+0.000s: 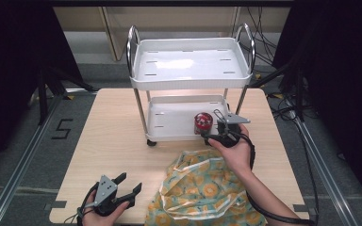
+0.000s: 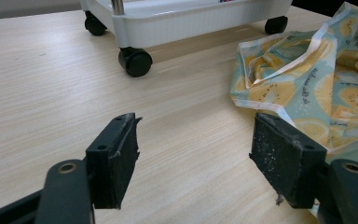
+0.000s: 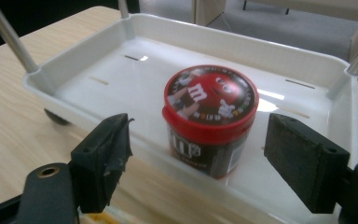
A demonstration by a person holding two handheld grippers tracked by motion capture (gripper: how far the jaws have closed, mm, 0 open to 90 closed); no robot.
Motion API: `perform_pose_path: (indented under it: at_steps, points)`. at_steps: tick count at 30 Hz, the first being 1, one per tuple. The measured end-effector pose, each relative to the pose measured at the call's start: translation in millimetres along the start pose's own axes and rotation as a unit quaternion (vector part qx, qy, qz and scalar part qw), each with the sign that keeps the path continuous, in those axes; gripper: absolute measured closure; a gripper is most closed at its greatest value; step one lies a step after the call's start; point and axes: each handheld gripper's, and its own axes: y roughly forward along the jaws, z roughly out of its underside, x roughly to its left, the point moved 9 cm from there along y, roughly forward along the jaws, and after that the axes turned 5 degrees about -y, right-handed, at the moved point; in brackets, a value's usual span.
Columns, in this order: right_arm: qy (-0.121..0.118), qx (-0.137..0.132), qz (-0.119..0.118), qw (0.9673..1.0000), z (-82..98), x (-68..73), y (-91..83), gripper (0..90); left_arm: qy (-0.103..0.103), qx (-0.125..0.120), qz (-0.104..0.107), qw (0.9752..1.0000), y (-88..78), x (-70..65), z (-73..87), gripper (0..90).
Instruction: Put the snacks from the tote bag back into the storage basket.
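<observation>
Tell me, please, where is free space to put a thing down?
The cart's top tray is bare. The lower tray is free left of the red-lidded jar. The table is bare between cart and left gripper; the printed bag crowds the near right.

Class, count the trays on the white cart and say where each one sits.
2. The top tray sits between the cart's handles and holds nothing. The bottom tray sits just above the table and holds a red-lidded candy tub, right in front of the right tongs.

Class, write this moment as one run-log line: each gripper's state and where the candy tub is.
right gripper: open, jaws either side of candy tub | tub: upright, lidded, in cart's lower tray | left gripper: open, above table beside patterned bag
</observation>
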Motion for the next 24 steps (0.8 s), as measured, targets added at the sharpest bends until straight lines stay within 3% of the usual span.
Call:
perform_pose_path:
  at_steps: [7, 10, 11, 13, 15, 17, 21, 24]
  points:
    - [0.006, -0.004, 0.000, 1.0000, 5.1, 0.7, -10.2, 23.7, 0.002, 0.001, 0.000, 1.0000, -0.1, -0.2, 0.1, 31.0]
    - [-0.006, -0.008, -0.012, 0.9999, 7.7, 1.2, -14.3, 23.9, 0.001, 0.000, 0.000, 1.0000, -0.1, -0.2, 0.1, 31.0]
    - [-0.005, -0.001, -0.010, 0.9999, 9.8, 1.7, -17.0, 23.9, 0.001, 0.000, 0.000, 1.0000, -0.1, -0.1, 0.1, 31.0]
    - [-0.014, -0.012, -0.007, 0.9998, 10.5, 1.1, -19.1, 23.9, 0.002, 0.001, 0.000, 1.0000, 0.1, -0.1, 0.2, 31.0]
    - [-0.009, -0.008, -0.010, 0.9999, 14.3, 4.7, -23.7, 23.9, 0.003, 0.003, 0.001, 1.0000, -0.1, -0.3, 0.5, 31.0]
    - [-0.019, -0.008, -0.011, 0.9997, 17.7, 3.8, -28.2, 24.0, 0.004, 0.004, 0.001, 1.0000, -0.2, -0.5, 0.8, 31.0]
    - [-0.006, -0.006, -0.023, 0.9997, 27.0, 7.0, -35.3, 24.1, 0.006, 0.003, 0.002, 1.0000, 0.2, -0.8, 0.5, 31.0]
    - [-0.015, -0.002, -0.021, 0.9997, 36.2, 6.6, -40.6, 24.2, -0.005, 0.001, 0.003, 1.0000, 0.5, -2.5, 0.5, 30.8]
